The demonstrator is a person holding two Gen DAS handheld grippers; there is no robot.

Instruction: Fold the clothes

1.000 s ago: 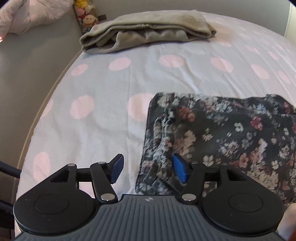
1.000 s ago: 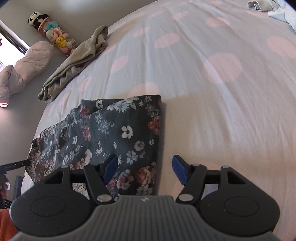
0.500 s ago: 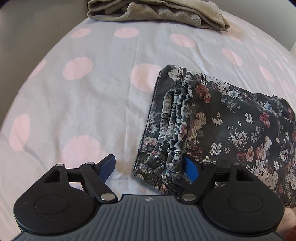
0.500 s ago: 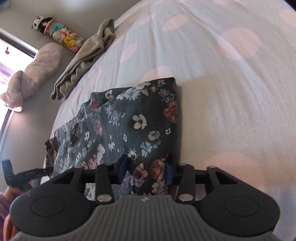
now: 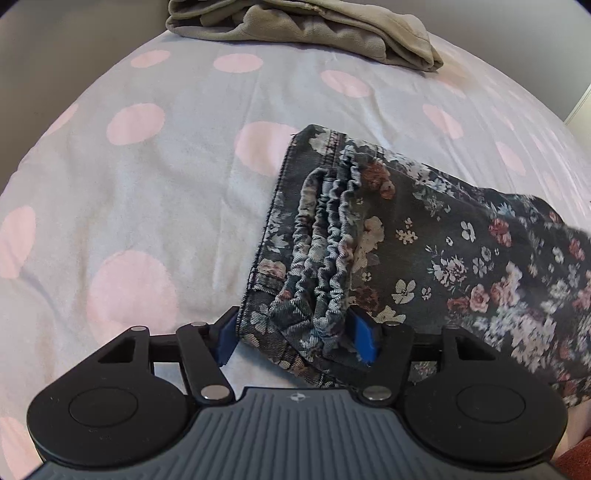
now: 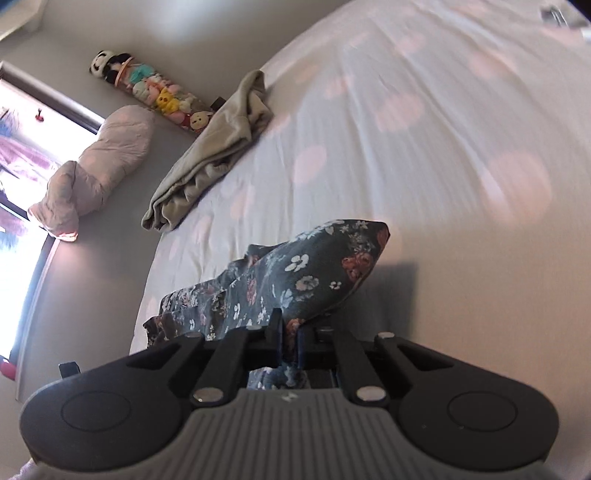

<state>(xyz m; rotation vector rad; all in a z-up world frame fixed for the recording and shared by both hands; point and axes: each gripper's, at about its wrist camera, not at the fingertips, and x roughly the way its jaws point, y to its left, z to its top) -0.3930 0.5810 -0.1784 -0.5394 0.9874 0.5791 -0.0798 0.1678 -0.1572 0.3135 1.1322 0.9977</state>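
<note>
Right wrist view: right tool [image 6: 290, 341] clenched on floral garment [image 6: 314, 273], corner raised off bed [image 6: 424, 155]. Left tool [image 5: 295, 338] closing around waistband end, near edge. Step: fold-over. Next: left grip must seat before carrying.

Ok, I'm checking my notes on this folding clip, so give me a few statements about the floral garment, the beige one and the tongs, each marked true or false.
1. The right tongs are shut on the dark floral cotton garment. True.
2. The left tongs are clear of it. False: its elastic waistband end sits between their closing jaws.
3. The crumpled beige fleece garment lies on the pink-dotted white bedsheet. True.
4. The beige garment touches the floral one. False: bare sheet separates them.
</note>
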